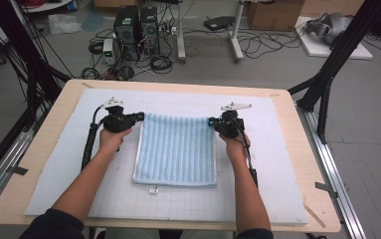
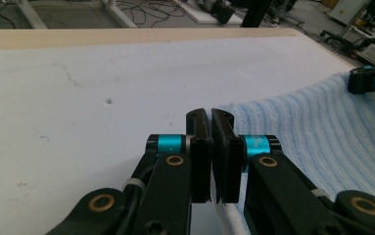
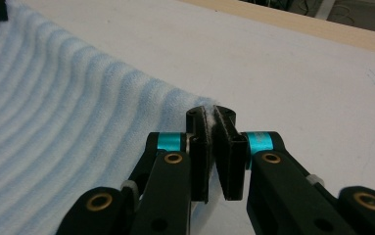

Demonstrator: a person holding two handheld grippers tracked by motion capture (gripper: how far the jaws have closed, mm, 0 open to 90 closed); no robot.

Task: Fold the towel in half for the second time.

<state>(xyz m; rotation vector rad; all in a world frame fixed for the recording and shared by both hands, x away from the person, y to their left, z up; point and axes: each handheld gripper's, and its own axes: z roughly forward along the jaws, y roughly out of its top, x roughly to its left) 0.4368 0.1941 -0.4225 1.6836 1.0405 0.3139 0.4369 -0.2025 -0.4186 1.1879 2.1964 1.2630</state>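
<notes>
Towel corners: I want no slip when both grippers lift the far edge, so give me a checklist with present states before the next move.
1. Left gripper shut on towel corner: ok.
2. Right gripper shut on the other far corner, fabric between jaws: ok.
3. Far edge stretched between the grippers: ok, slight sag.
4. Near edge flat on white mat: ok.
5. Small tag clear of towel: ok.
6. How deep each bite is: cannot tell.

Towel (image 1: 176, 149) on mat (image 1: 53, 174) atop table (image 1: 44, 129), a gripper at each far corner.
</notes>
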